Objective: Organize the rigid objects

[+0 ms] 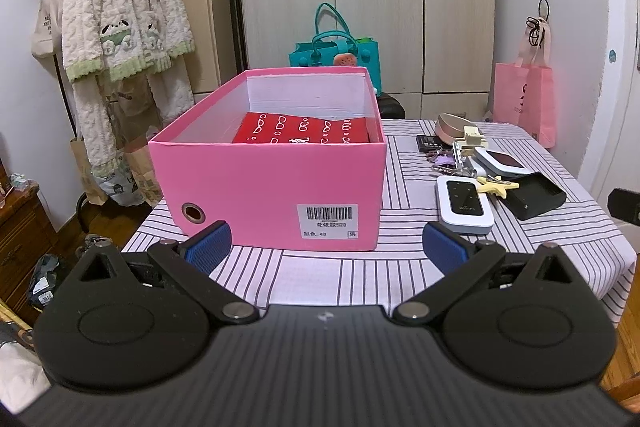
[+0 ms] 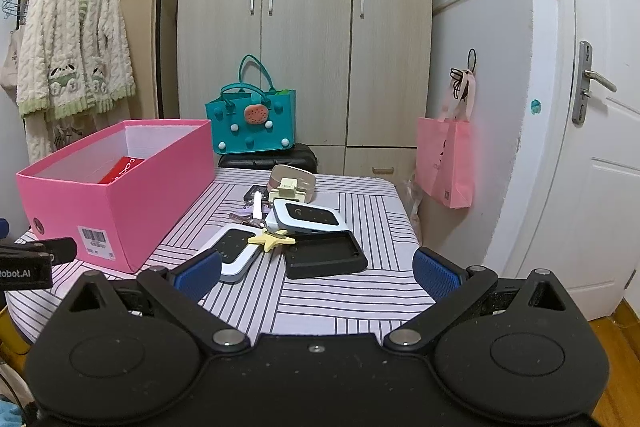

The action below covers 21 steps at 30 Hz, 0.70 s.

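Rigid objects for sorting lie clustered on the right half of your striped tabletop [image 2: 320,291], well apart from both tools. Nearest you is a white pocket router [image 2: 234,251] with a dark face; a yellow star-shaped key fob [image 2: 270,239] lies across its far right corner and touches the black rubber case [image 2: 324,254] just beside it. Behind these a second, blue-edged router [image 2: 306,217] rests tilted on the case's far edge, with a bunch of keys [image 2: 250,213] to its left. Toward the far edge you can see a cream hair clip [image 2: 287,191] leaning on a rose-gold oval case [image 2: 294,179], and a small dark card [image 2: 253,191] left of them. On the left half stands an open pink box [image 1: 272,179], its barcode label facing you; inside it, against the right wall, lies a red patterned box [image 1: 304,133]. Your left gripper [image 1: 326,247] hovers before the pink box with jaws spread wide and nothing between the blue pads [image 1: 210,247]. Your right gripper [image 2: 318,273] is likewise released and empty, poised over the near edge facing the cluster.
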### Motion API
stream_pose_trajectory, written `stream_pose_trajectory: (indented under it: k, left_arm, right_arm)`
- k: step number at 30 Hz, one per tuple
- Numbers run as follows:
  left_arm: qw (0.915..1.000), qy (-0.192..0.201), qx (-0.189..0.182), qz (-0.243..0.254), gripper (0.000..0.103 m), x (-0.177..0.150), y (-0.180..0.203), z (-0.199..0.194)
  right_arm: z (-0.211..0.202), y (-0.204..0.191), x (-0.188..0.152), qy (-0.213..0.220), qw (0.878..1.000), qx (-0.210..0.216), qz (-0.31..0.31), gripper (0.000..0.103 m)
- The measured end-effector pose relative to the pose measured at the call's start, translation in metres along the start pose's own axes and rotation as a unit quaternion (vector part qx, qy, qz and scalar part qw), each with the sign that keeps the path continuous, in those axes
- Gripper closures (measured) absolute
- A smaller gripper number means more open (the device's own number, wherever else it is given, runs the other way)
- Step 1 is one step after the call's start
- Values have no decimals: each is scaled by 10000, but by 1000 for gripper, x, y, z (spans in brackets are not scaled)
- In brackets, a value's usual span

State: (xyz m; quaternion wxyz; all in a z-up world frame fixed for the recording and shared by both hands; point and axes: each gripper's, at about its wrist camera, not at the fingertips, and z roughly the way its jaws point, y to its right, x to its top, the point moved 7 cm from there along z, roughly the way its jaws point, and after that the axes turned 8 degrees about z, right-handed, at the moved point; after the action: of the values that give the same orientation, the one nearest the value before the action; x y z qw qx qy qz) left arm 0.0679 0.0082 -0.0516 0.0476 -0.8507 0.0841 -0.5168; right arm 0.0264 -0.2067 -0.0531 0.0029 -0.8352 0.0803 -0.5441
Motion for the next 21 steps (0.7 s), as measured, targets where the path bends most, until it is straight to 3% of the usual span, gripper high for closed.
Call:
stream_pose_trajectory:
  k: [21]
  left_arm:
    - [10000,16,19,-25,0,1,-1,-1]
  right_arm:
    - [0,1,0,2,10000,-4,6,0]
